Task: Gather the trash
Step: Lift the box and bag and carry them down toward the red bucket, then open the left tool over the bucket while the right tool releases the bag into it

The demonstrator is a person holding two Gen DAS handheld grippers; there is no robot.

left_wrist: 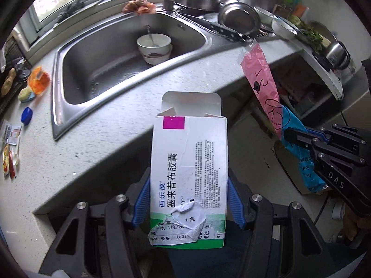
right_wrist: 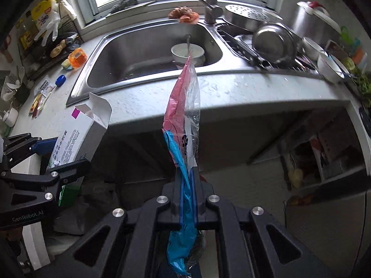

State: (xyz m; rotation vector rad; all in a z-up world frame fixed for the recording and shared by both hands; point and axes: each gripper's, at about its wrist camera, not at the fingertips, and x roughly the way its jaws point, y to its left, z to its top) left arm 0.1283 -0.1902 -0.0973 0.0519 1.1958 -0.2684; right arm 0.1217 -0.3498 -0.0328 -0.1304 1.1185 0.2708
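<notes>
The speckled grey desk (left_wrist: 129,125) carried a steel sink (left_wrist: 76,92) — beside it lay a blue cap (left_wrist: 26,115), sauce sachets (left_wrist: 9,162) and an orange container (left_wrist: 38,83).

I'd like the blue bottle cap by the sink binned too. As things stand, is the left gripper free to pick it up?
Probably not yet. The left gripper is shut on the medicine box, so nothing else fits between its fingers. The blue cap lies uncovered on the countertop, so it looks reachable once the box is dropped.
</notes>
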